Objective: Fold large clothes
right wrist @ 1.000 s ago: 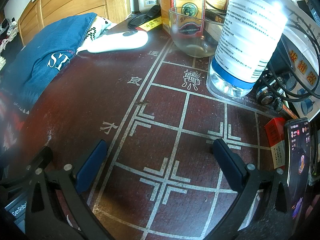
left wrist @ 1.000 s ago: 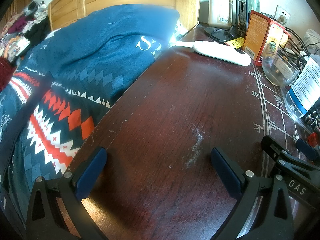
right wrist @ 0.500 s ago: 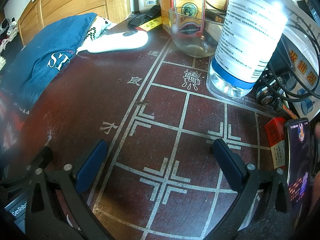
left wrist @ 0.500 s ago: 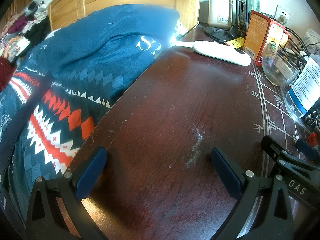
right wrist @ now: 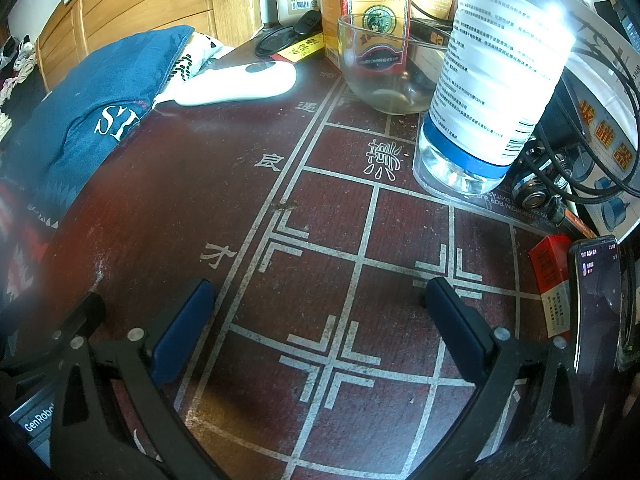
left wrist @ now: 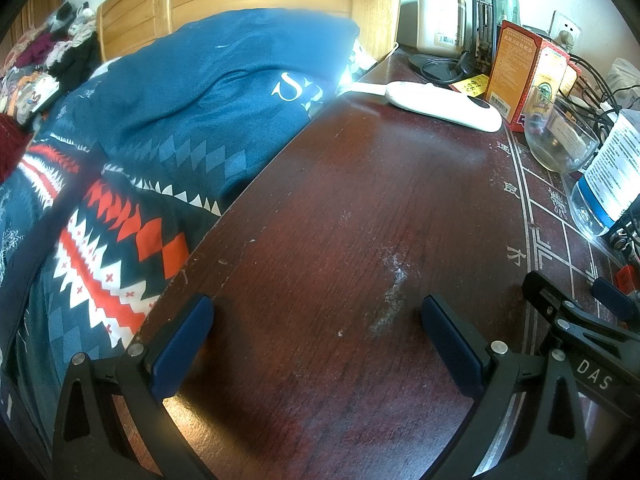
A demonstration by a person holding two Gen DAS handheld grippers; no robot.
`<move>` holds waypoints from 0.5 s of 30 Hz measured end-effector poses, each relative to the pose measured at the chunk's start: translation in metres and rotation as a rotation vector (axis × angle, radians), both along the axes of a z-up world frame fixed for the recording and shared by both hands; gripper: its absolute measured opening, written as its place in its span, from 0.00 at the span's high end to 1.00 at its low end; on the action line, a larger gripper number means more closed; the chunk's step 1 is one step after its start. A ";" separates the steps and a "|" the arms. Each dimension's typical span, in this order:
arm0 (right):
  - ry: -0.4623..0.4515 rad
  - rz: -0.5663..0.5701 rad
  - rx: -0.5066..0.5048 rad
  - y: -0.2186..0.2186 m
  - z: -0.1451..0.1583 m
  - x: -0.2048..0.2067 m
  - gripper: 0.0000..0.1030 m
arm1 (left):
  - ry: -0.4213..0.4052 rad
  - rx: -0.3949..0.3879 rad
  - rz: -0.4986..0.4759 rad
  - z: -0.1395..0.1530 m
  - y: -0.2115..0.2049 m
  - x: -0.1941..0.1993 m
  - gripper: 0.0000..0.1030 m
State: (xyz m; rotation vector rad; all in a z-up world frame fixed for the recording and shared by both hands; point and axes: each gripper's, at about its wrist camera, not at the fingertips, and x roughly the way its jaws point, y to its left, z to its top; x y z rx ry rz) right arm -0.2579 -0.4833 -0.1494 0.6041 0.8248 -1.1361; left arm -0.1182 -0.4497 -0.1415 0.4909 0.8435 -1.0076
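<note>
- The left gripper (left wrist: 316, 340) is spread wide, its blue-padded fingers (left wrist: 182, 344) grasping nothing; it sits low over the dark reddish-brown wooden desk (left wrist: 340, 220), close to the desk's left edge.
- The right gripper (right wrist: 320, 328) is likewise released and empty, its blue pads (right wrist: 456, 328) standing apart above the white chessboard lines painted on the desk (right wrist: 224, 184).
- In the left wrist view, part of the right gripper's black frame shows at the lower right, just beside the left one.
- The blue fabric with white letters and a red, white and orange zigzag pattern (left wrist: 192, 112) lies on the bed, heaped against the desk's left edge, left of and beyond both grippers; neither touches it.
- Whether this fabric is a garment or bedding cannot be told.
- A white oval plastic device (right wrist: 236, 84) rests near the desk's far left corner, with a clear glass bowl (right wrist: 384, 72) and a clear plastic bottle with a blue band (right wrist: 492, 80) along the far right.
- A dark phone (right wrist: 596, 300) lies at the right edge.
</note>
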 end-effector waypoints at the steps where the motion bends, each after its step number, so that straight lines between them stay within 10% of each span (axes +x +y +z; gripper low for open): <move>1: 0.000 0.000 0.000 0.001 0.000 -0.001 0.00 | 0.000 0.000 0.000 0.000 0.000 0.000 0.00; 15: 0.000 0.000 0.000 0.000 0.000 0.000 0.00 | 0.000 0.000 0.000 0.000 0.000 0.000 0.00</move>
